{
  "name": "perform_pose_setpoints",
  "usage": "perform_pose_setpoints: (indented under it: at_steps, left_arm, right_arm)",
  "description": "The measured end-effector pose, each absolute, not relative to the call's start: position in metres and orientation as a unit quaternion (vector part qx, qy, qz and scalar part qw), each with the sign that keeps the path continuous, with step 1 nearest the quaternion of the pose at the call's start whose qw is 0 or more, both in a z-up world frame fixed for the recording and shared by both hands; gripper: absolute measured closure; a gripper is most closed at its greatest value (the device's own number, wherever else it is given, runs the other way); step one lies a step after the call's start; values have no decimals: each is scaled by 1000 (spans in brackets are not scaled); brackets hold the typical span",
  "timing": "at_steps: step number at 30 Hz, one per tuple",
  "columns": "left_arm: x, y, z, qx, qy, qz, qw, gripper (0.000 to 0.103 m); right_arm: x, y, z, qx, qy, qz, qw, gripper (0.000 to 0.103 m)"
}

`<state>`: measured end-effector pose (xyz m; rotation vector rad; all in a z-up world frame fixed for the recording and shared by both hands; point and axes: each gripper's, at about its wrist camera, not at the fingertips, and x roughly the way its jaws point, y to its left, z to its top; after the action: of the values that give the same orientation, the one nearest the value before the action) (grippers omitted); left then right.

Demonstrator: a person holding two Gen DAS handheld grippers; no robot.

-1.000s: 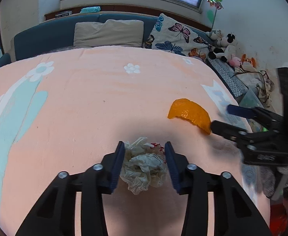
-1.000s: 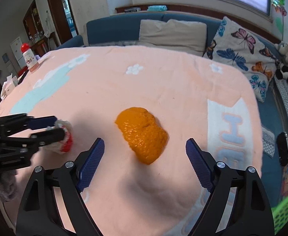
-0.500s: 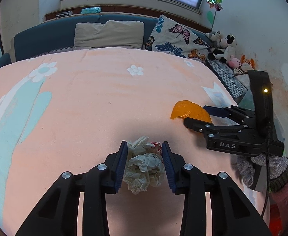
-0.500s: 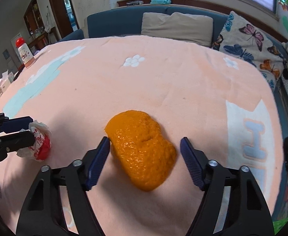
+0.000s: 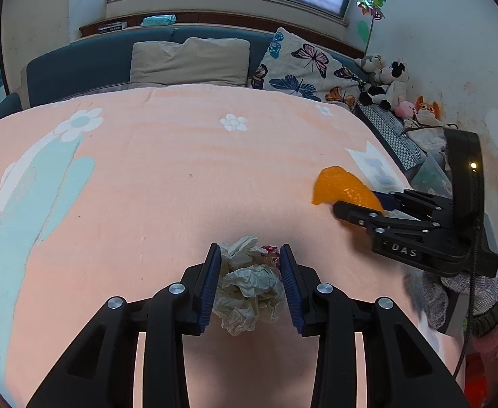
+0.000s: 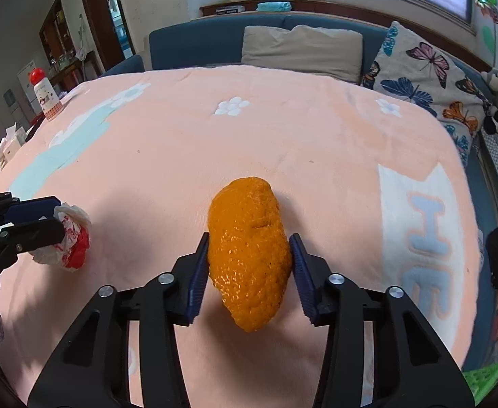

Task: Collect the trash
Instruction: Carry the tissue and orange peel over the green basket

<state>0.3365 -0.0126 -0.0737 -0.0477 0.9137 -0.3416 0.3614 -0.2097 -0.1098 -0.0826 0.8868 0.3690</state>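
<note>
A crumpled white paper wad (image 5: 249, 289) with red print sits on the peach blanket (image 5: 167, 176), and my left gripper (image 5: 250, 249) is shut on it, blue pads pressing both sides. From the right wrist view the same wad (image 6: 74, 243) shows at the left gripper's (image 6: 59, 217) tips. An orange peel (image 6: 249, 258) lies between my right gripper's (image 6: 249, 238) fingers; its jaws are closing and both pads touch the peel, squeezing it narrow. In the left wrist view the peel (image 5: 342, 185) sticks out past the right gripper (image 5: 357, 202) at the right.
A beige pillow (image 5: 188, 59) and a butterfly cushion (image 5: 303, 66) lie at the bed's head, with plush toys (image 5: 385, 81) along the right wall. A red-capped bottle (image 6: 45, 95) stands off the left edge. A green basket (image 6: 486, 377) is at bottom right. A gloved hand (image 5: 452, 292) holds the right gripper.
The right gripper came forward around the orange peel and its jaws narrowed onto it, pinching the peel thinner. The left gripper kept still on the paper wad.
</note>
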Motion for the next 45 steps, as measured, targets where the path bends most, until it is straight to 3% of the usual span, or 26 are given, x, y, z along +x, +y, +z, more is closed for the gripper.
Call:
perform_pose_setpoints:
  at_steps: [21,45]
  left_arm:
    - [266,-57,-36,-13,407,-213,888,68]
    - [201,-196,-12,28,390,-321,863,68]
  right_arm:
    - [247,-268,-56,1,389,135,911,61]
    - [112,-417,-45,44,374,-12,926,60]
